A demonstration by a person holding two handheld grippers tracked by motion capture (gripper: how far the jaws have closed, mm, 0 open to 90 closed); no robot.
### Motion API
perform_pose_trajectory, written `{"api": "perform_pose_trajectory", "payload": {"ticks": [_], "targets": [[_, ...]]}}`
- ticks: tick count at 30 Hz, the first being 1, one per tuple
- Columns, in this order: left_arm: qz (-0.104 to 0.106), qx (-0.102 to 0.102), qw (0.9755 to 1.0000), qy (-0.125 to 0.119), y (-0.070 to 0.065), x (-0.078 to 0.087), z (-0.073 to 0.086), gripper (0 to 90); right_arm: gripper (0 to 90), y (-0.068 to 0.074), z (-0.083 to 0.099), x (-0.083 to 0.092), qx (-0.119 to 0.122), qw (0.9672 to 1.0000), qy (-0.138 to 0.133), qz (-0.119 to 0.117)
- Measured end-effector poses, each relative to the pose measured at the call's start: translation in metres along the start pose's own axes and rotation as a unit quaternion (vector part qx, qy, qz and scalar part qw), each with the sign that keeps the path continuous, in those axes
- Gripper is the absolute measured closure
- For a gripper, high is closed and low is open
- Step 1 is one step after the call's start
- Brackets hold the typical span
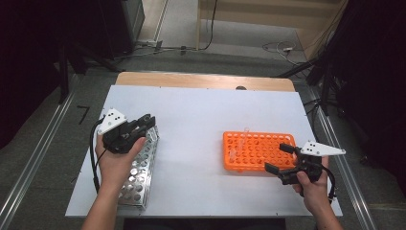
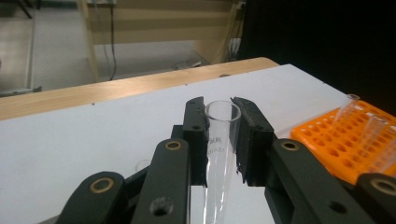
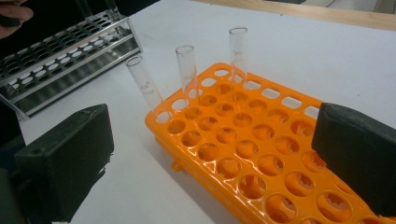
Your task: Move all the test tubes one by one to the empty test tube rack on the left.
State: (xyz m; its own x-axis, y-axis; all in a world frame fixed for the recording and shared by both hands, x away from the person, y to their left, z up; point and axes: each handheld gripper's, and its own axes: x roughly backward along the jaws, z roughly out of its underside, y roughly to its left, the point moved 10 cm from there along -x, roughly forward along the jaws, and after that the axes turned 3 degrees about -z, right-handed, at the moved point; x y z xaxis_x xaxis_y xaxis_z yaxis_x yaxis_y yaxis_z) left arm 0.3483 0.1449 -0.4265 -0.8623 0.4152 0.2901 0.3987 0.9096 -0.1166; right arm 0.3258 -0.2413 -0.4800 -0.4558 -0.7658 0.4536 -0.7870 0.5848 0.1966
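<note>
My left gripper [image 1: 146,122] [image 2: 223,135] is shut on a clear glass test tube [image 2: 219,154], which stands between its two black pads with the open mouth up. It hovers over the far end of a metal tube rack [image 1: 141,167] at the table's left. An orange tube rack [image 1: 253,151] [image 3: 261,154] lies at the right, with three clear tubes [image 3: 187,77] standing along one edge. My right gripper [image 1: 280,158] [image 3: 210,154] is open, its jaws spread over the near right part of the orange rack with nothing between them.
The metal rack [image 3: 60,65] also appears far off in the right gripper view. A white board [image 1: 201,124] covers the wooden table [image 1: 201,80]. Cables and dark equipment stands lie on the floor beyond the table.
</note>
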Motion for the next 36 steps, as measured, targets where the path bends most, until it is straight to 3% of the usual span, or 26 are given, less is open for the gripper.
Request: {"api": "perform_pose_trajectory", "payload": {"ticks": [8,11,20,36], "targets": [[-0.049,-0.001,0.9984,-0.029,0.015,-0.003,0.002,75.7,0.0,-0.002,0.002,-0.001,-0.001,1.0,0.003,0.0],[-0.057,0.005,0.9978,-0.033,0.02,-0.004,0.005,75.6,0.0,-0.003,0.003,-0.001,-0.003,1.0,0.003,0.001],[-0.064,0.009,0.9978,-0.017,0.025,-0.013,0.017,75.6,0.0,-0.003,0.003,-0.001,-0.003,1.0,0.003,0.002],[-0.085,-0.016,0.9959,0.027,0.021,-0.017,0.033,75.1,0.0,-0.004,0.004,-0.001,-0.002,1.0,0.006,0.005]]}}
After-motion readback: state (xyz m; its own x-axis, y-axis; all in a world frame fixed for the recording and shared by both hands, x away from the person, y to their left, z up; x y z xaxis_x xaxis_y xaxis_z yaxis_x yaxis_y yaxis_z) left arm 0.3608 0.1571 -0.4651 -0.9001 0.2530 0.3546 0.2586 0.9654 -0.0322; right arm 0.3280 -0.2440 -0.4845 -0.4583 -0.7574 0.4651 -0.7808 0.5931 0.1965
